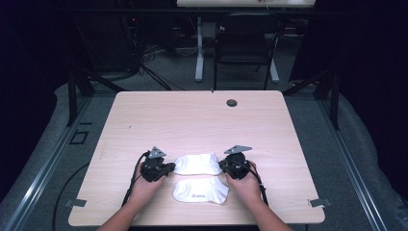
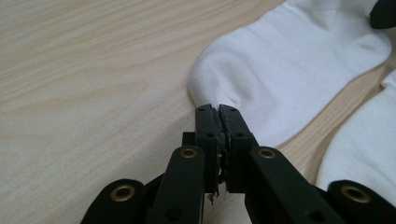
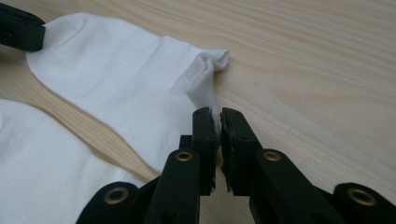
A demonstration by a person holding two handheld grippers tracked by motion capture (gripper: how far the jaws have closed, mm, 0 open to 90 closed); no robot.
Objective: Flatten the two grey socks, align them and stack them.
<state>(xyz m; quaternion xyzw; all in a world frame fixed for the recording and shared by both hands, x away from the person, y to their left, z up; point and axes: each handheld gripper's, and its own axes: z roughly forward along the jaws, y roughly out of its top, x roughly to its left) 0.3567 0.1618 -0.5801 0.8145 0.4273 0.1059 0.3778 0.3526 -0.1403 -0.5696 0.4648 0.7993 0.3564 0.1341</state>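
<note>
Near the desk's [image 1: 144,115] front edge, 1 white sock [image 1: 200,190] flat, untouched. Just behind it, a second sock [image 1: 197,164] stretched between 2 grippers: left gripper [image 2: 218,111] clamped shut on one end, right gripper [image 3: 218,114] at the bunched other end, jaws slightly parted, not pressing cloth.

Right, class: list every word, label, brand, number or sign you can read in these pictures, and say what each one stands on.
Nearer sock: a small grey print near its middle in the high view, too small and blurred to read.
Farther sock: plain white, no text.
Table: bare wood grain, no label or number.
Left claw and right claw: black, no readable marking.
So no text here can be read.
</note>
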